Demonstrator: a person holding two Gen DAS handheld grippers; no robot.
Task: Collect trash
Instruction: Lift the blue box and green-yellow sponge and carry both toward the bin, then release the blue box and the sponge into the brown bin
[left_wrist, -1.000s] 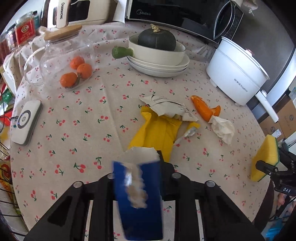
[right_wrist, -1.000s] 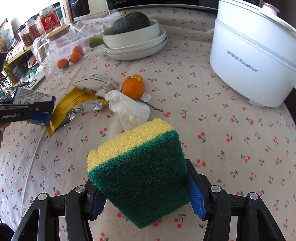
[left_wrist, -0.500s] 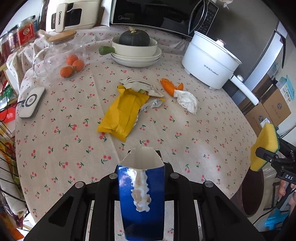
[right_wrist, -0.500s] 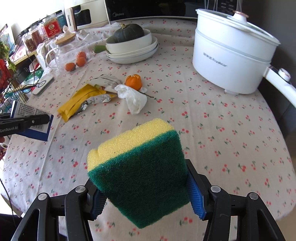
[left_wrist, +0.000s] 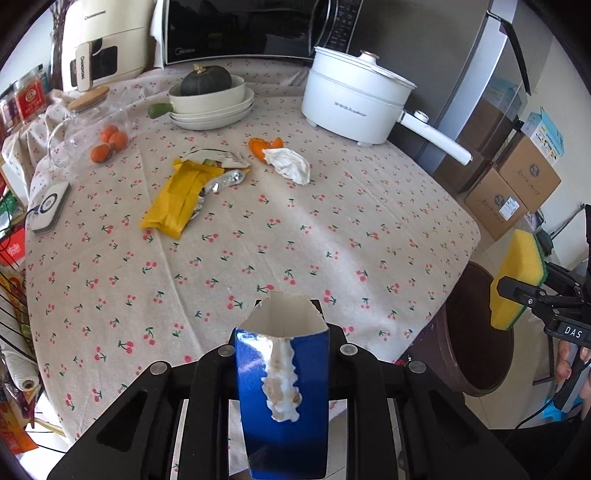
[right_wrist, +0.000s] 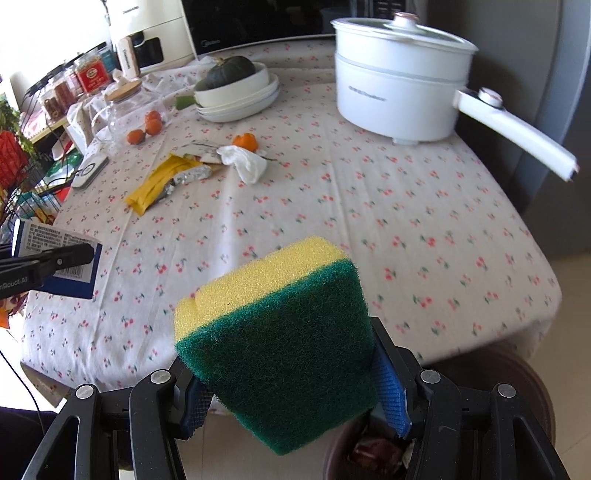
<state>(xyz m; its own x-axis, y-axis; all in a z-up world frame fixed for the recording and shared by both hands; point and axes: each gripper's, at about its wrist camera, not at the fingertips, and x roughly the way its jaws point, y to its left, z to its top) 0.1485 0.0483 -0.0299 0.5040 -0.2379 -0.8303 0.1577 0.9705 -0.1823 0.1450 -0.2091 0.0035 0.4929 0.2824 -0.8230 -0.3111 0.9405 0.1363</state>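
Both tongs are loaded. Left gripper (left_wrist: 282, 373) is clamped on a flattened blue carton (left_wrist: 282, 391) with a torn open top and a ragged white strip down its face; the carton stands between the jaws above the near edge of the table (left_wrist: 332, 236). From the right wrist view the same carton (right_wrist: 55, 266) shows its printed label side, out past the table's left edge. Right gripper (right_wrist: 291, 387) grips a yellow and green sponge (right_wrist: 280, 332), green scouring side toward the camera, its blue pads (right_wrist: 388, 387) pressed against the sponge's sides. Below it sits a dark brown bin (right_wrist: 517, 373) beside the table, with some wrappers visible inside.

Further out on the cherry-print cloth lies the remaining trash: a yellow wrapper (left_wrist: 177, 199) with crumpled foil (left_wrist: 221, 182) just beside it, a torn paper packet (left_wrist: 214, 157) touching its far end, a crumpled white tissue (left_wrist: 290, 166) and an orange peel (left_wrist: 264, 146) touching the tissue.

Beyond these stand a white electric pot (left_wrist: 354, 99), a stack of cream dishes (left_wrist: 212, 105) holding a dark green squash (left_wrist: 205, 79), and a glass jar (left_wrist: 88, 129) with small oranges inside. A microwave (left_wrist: 251, 29) lines the back.
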